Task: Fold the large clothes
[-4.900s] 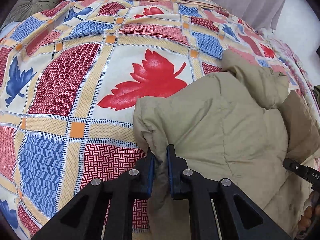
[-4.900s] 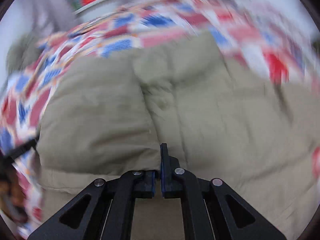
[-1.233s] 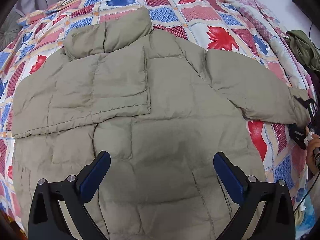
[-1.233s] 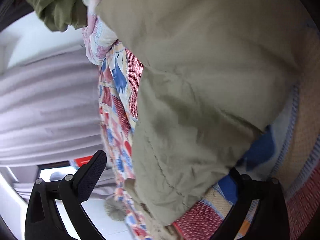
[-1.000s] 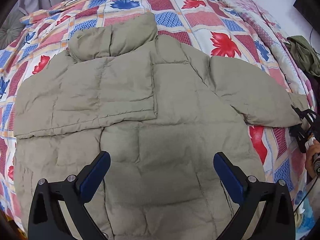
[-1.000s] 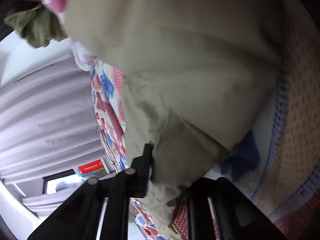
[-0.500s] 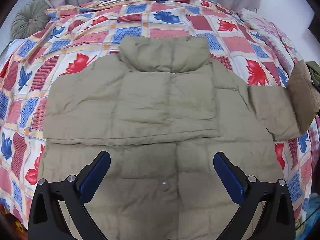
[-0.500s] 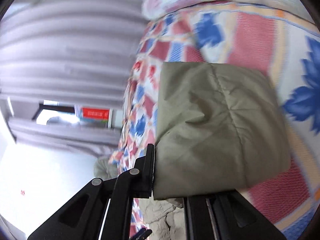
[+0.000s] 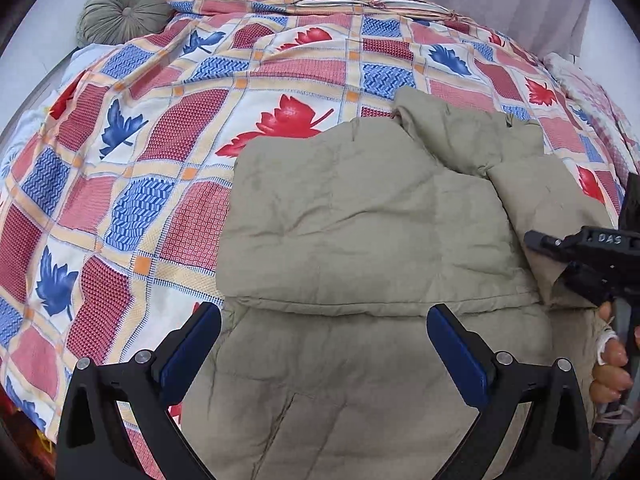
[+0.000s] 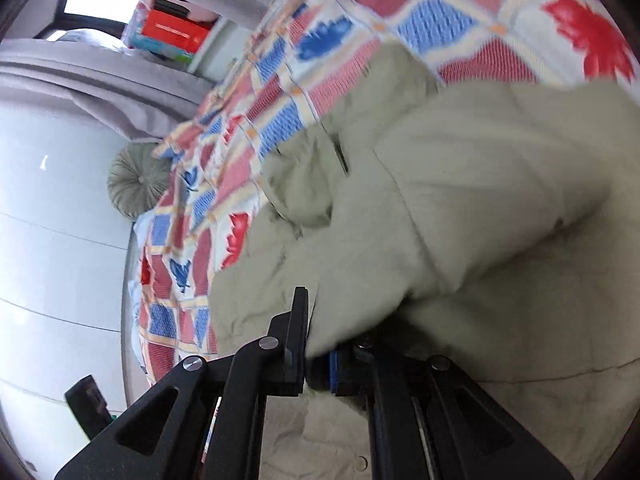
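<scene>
Khaki puffer jacket point(image 9: 360, 232) on my bedspread point(image 9: 120, 184): one sleeve folded across, right gripper point(image 10: 316, 344) clamped on the second, left gripper point(image 9: 324, 344) spread wide, body unfolded

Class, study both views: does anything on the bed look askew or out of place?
Nothing looks damaged. The jacket is half folded: the right gripper pinches its sleeve, and the collar lies bunched and crooked.

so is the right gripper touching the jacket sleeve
Touching: the right wrist view shows the right gripper clamped on the folded end of the jacket sleeve.
</scene>
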Motion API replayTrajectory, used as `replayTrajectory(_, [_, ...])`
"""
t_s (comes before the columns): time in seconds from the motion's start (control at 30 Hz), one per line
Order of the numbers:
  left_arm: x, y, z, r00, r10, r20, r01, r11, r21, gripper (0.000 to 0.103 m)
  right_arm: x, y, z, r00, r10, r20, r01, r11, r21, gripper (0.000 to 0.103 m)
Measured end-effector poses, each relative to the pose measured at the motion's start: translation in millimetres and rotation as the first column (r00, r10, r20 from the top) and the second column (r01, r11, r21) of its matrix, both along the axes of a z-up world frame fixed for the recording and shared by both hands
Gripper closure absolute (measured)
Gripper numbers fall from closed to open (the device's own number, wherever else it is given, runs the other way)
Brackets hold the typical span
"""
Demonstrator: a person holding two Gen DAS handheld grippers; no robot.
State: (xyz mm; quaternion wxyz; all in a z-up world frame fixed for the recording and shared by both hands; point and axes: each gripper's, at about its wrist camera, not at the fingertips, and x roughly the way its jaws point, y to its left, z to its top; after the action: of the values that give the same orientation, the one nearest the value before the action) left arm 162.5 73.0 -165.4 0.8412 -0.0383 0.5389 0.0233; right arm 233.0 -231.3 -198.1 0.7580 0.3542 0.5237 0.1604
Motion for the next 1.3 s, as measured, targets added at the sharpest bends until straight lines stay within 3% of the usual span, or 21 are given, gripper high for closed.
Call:
replayTrajectory(0.07, [-1,2,-6,1.0,-0.003,-0.009,0.003,1.0,-0.013,0.0,8,8,-29,0.996,-0.021,-0.085,0.018,0.999,-0.033,0.09])
replayTrajectory(0.17, [1,0,-10,1.0,-0.007,-0.013,0.007,0.999,-0.037,0.0,-2,-1,-51,0.988,-0.06,-0.141,0.062,0.998,0.012,0.09])
replayTrajectory(0.23, [5,-3,-10,1.0,-0.012,-0.009,0.011,0.998,-0.055,0.0,-10,-11,-45,0.987,-0.07,-0.142,0.075,0.997,0.024,0.069])
replayTrajectory(0.27, [8,-4,-9,1.0,-0.015,-0.005,0.015,0.998,-0.066,0.0,-14,-15,-37,0.989,-0.07,-0.127,0.073,0.997,0.021,0.049])
replayTrajectory(0.3, [11,-4,-8,1.0,-0.019,0.0,0.019,0.997,-0.076,0.0,-18,-18,-29,0.992,-0.072,-0.106,0.074,0.997,0.017,0.039])
replayTrajectory(0.5, [34,-2,-7,1.0,-0.018,0.01,0.02,0.982,-0.19,0.0,-38,-64,5,0.975,-0.215,-0.059,0.213,0.977,-0.027,0.039])
replayTrajectory(0.57, [37,0,-6,0.999,-0.027,0.021,0.031,0.974,-0.223,0.0,-34,-77,5,0.959,-0.278,-0.059,0.277,0.961,-0.025,0.043])
replayTrajectory(0.63, [39,5,-4,0.999,-0.033,0.031,0.04,0.965,-0.259,0.0,-24,-78,6,0.954,-0.295,-0.056,0.295,0.955,-0.014,0.09])
replayTrajectory(0.73, [41,21,-3,0.999,-0.012,0.043,0.026,0.938,-0.345,0.0,-7,-45,21,0.984,-0.175,0.031,0.177,0.983,-0.055,0.091])
replayTrajectory(0.8, [44,31,-5,0.999,0.019,0.041,-0.001,0.918,-0.397,0.0,0,2,32,0.995,-0.004,0.096,0.017,0.989,-0.144,0.091])
replayTrajectory(0.9, [52,39,-14,0.999,0.042,0.003,-0.035,0.871,-0.491,0.0,-4,66,31,0.97,0.228,0.089,-0.193,0.936,-0.293,0.087])
replayTrajectory(0.97, [56,37,-22,0.999,0.04,-0.022,-0.046,0.829,-0.558,0.0,-11,93,20,0.946,0.323,0.03,-0.29,0.883,-0.368,0.073])
replayTrajectory(1.0, [57,33,-26,0.999,0.028,-0.028,-0.039,0.815,-0.578,0.0,-15,99,14,0.936,0.353,0.003,-0.327,0.868,-0.373,0.05])
replayTrajectory(1.03, [59,27,-30,0.999,0.013,-0.034,-0.031,0.803,-0.595,0.0,-21,102,10,0.93,0.369,-0.011,-0.346,0.863,-0.368,0.039])
replayTrajectory(1.07, [61,21,-34,0.999,-0.002,-0.041,-0.023,0.797,-0.604,0.0,-27,101,8,0.925,0.38,-0.015,-0.359,0.859,-0.365,0.039])
replayTrajectory(1.2, [72,-6,-51,0.996,-0.053,-0.077,-0.003,0.807,-0.591,0.0,-54,60,12,0.938,0.345,-0.015,-0.32,0.85,-0.418,0.039])
replayTrajectory(1.27, [79,-21,-57,0.994,-0.068,-0.086,0.01,0.837,-0.547,0.001,-64,25,13,0.957,0.289,-0.024,-0.27,0.857,-0.439,0.039])
replayTrajectory(1.3, [81,-29,-58,0.993,-0.075,-0.087,0.02,0.857,-0.515,0.009,-71,2,13,0.968,0.249,-0.031,-0.234,0.855,-0.462,0.046])
